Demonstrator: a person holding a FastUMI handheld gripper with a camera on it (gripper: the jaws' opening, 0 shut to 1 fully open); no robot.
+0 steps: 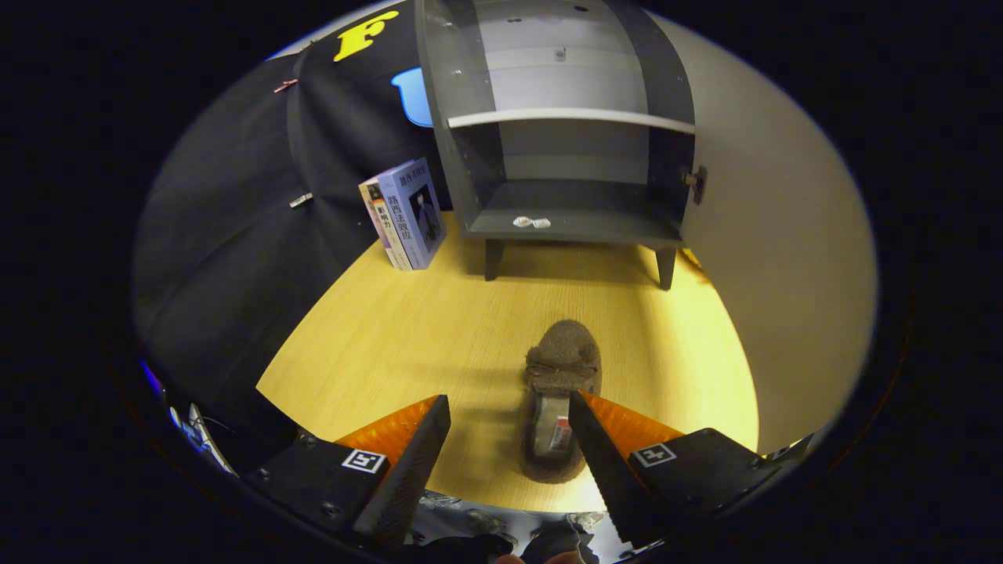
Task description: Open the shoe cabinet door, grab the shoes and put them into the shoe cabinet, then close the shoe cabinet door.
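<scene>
A brown fuzzy shoe [559,368] lies on the wooden table [407,329], toe pointing toward the cabinet. Its heel end sits between my fingers, close against the right finger [599,454]. My gripper [509,419] is open and the left finger [415,454] stands well apart from the shoe. Beyond the shoe stands the dark grey shoe cabinet [564,157] on short legs, with its front open. Inside I see a white shelf [572,117] and a small white item [531,222] on the bottom board. The open door [776,235] swings out to the right.
Two books [407,213] stand upright left of the cabinet, leaning against the booth wall. The black cloth wall runs along the left of the table. Bare wood lies between the shoe and the cabinet legs.
</scene>
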